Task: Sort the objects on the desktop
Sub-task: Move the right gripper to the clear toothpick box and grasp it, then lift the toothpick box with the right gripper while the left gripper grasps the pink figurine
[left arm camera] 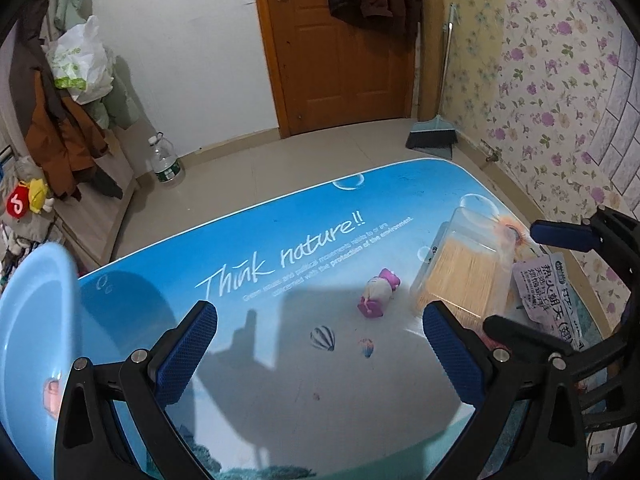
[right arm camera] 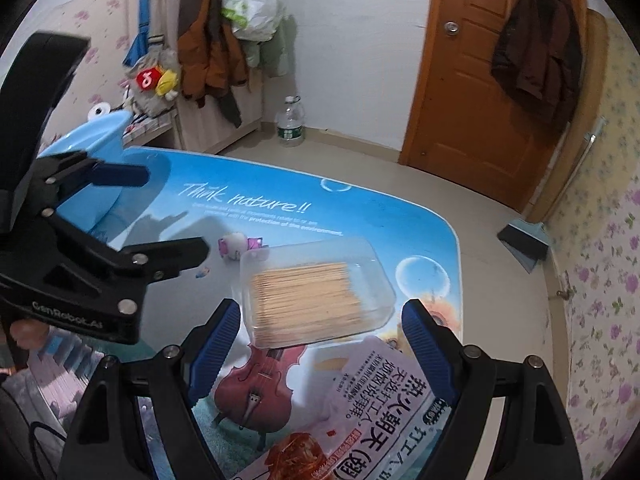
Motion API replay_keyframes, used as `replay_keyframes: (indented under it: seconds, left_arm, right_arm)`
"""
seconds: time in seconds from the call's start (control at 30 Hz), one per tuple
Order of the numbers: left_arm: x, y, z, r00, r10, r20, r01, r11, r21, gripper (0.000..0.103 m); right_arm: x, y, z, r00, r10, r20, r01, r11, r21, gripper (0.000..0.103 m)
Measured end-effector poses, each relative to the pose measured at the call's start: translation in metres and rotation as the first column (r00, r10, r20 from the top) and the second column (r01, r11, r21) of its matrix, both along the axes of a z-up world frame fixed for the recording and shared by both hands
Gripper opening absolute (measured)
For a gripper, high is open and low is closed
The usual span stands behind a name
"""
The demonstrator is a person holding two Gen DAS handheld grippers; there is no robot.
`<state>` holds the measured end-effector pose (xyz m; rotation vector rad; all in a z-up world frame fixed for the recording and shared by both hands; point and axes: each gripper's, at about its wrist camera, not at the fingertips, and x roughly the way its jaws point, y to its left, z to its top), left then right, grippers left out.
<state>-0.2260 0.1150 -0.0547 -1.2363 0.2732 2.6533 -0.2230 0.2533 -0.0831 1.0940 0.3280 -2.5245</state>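
Observation:
A clear plastic box of toothpicks lies on the blue printed table, just ahead of my open, empty right gripper. It also shows in the left wrist view. A pink snack packet with Chinese print lies under the right gripper, and also at the right of the left wrist view. A small pink and white toy lies mid-table ahead of my open, empty left gripper; it also shows in the right wrist view. A light blue basin stands at the table's left.
The left gripper's black body fills the left of the right wrist view. The right gripper's finger shows at the right edge of the left wrist view. Beyond the table are tiled floor, a water bottle, a door and a dustpan.

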Motion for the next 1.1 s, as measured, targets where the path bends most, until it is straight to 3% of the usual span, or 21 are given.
replay_keyframes:
  seconds: [0.27, 0.43, 1.1]
  left_arm:
    - [-0.009, 0.0, -0.011, 1.0, -0.006, 0.027, 0.006, 1.0, 0.002, 0.103]
    - [-0.013, 0.003, -0.013, 0.999, -0.015, 0.034, 0.015, 1.0, 0.004, 0.103]
    - [-0.022, 0.001, -0.019, 0.999, -0.014, 0.053, 0.013, 1.0, 0.019, 0.103]
  right_arm:
    - [-0.011, -0.006, -0.006, 0.999, 0.035, 0.015, -0.035, 0.999, 0.021, 0.085]
    - [-0.019, -0.008, -0.012, 0.999, 0.038, 0.019, -0.039, 0.998, 0.046, 0.091]
    - [-0.032, -0.006, -0.023, 0.997, 0.055, 0.058, -0.055, 0.998, -0.002, 0.094]
